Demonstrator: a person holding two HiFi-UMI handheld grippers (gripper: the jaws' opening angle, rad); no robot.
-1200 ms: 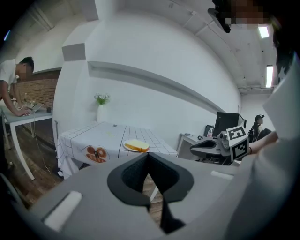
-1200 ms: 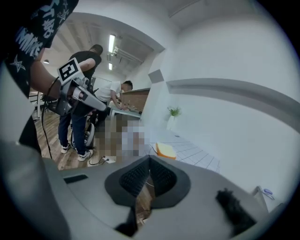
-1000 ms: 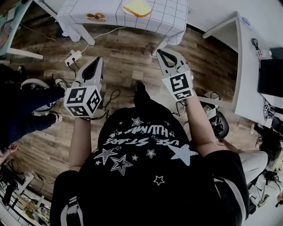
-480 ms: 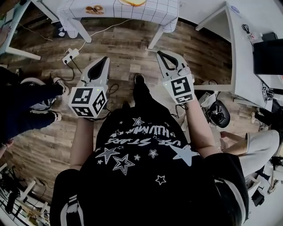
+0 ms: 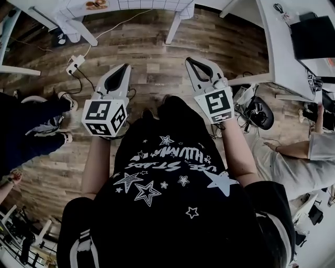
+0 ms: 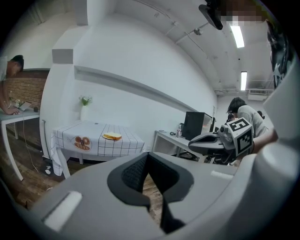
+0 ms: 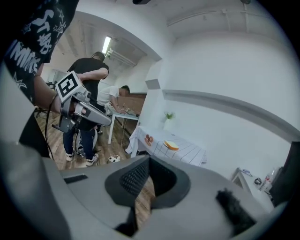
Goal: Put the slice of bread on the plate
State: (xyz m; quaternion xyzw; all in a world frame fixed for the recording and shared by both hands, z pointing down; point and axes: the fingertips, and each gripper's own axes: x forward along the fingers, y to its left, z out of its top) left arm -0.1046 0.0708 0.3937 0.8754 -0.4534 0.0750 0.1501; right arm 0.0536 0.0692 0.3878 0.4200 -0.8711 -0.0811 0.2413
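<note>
A yellowish slice of bread [image 6: 112,136] lies on a far table with a white checked cloth [image 6: 96,140]; whether a plate is under it is too small to tell. The right gripper view also shows the slice of bread [image 7: 171,146] on the table [image 7: 185,152]. In the head view only the table's near edge [image 5: 131,5] shows, at the top, and the bread is out of frame. My left gripper [image 5: 117,79] [image 6: 149,174] and right gripper [image 5: 197,66] [image 7: 144,180] are held over the wooden floor, well short of the table. Both are shut and empty.
A power strip with cables [image 5: 75,62] lies on the floor ahead to the left. A white desk with a black monitor [image 5: 313,36] stands at the right, with a seated person [image 5: 306,152] below it. Another person's legs [image 5: 31,120] are at the left.
The table has slid up and out toward the top edge of the head view, and the bread has left that view. Both grippers stay shut, side by side.
</note>
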